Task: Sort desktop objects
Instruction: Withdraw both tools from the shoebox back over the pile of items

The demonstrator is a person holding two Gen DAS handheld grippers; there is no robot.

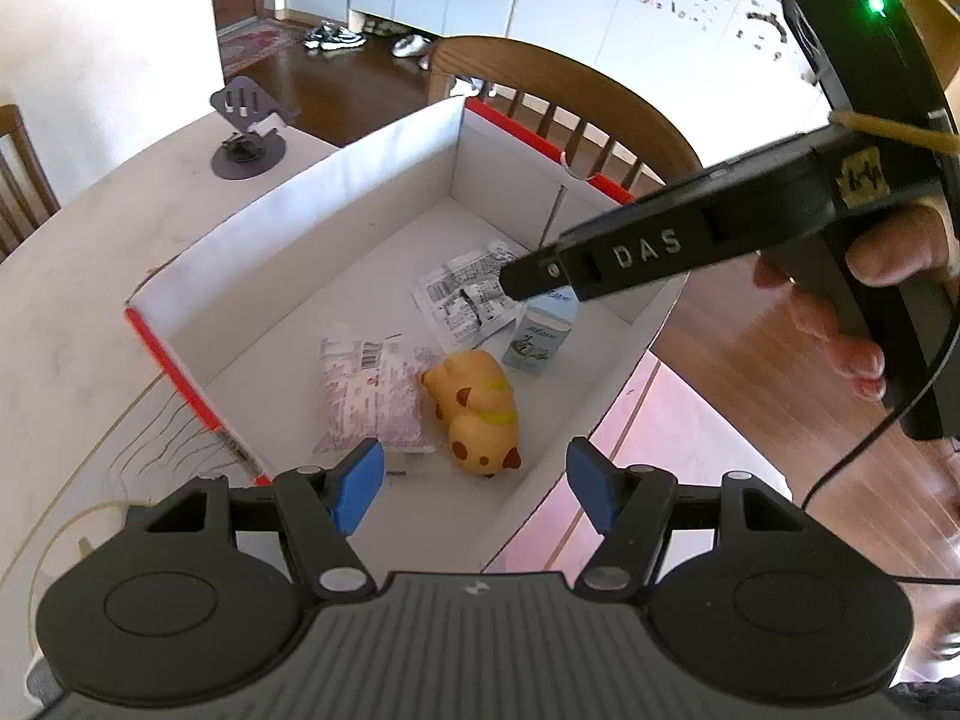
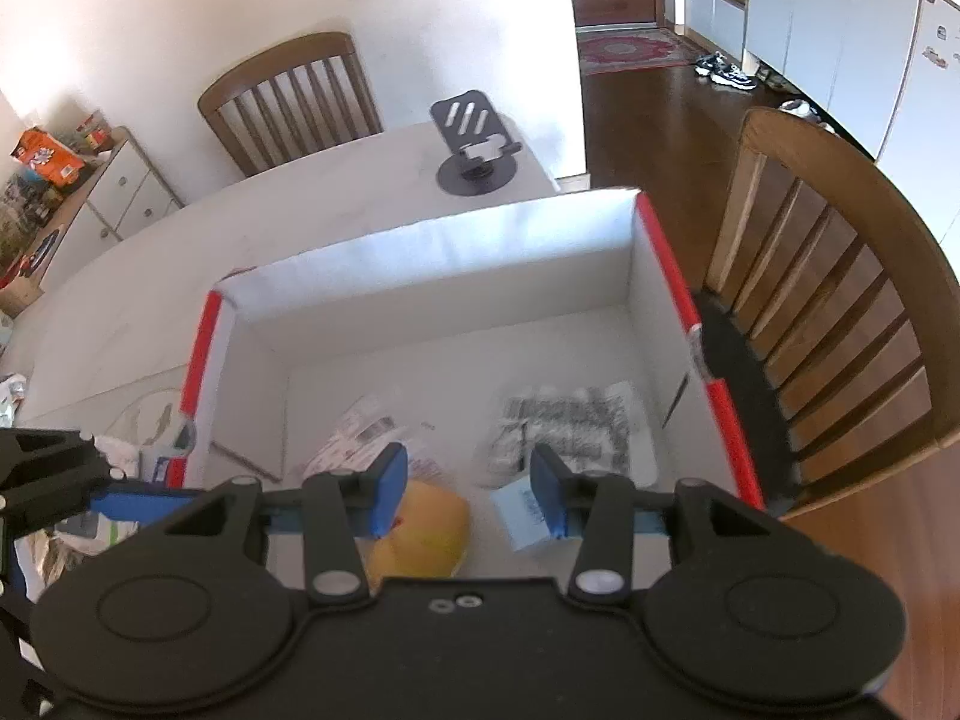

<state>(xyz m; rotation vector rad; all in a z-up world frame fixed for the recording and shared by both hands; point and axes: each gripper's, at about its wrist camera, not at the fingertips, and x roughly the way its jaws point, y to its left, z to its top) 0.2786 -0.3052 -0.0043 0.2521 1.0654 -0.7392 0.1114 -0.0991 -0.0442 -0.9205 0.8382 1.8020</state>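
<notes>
A white box with red edges (image 1: 384, 144) stands on the table. On its floor lie a pink-and-white packet (image 1: 372, 390), a yellow spotted toy animal (image 1: 477, 411), a small light-blue carton (image 1: 540, 342) and a black-and-white printed packet (image 1: 468, 294). My left gripper (image 1: 477, 486) hangs open over the box's near corner, nothing between its blue pads. A hand holds my right gripper (image 1: 528, 273) above the carton. In the right wrist view that gripper (image 2: 469, 492) is open over the toy (image 2: 432, 531), the carton (image 2: 519, 513) just beside its right pad, not pinched.
A dark phone stand (image 2: 474, 144) sits on the white table (image 2: 150, 300) beyond the box. Wooden chairs (image 2: 840, 312) stand at the table's far and right sides. Loose packets and papers (image 2: 114, 456) lie on the table left of the box.
</notes>
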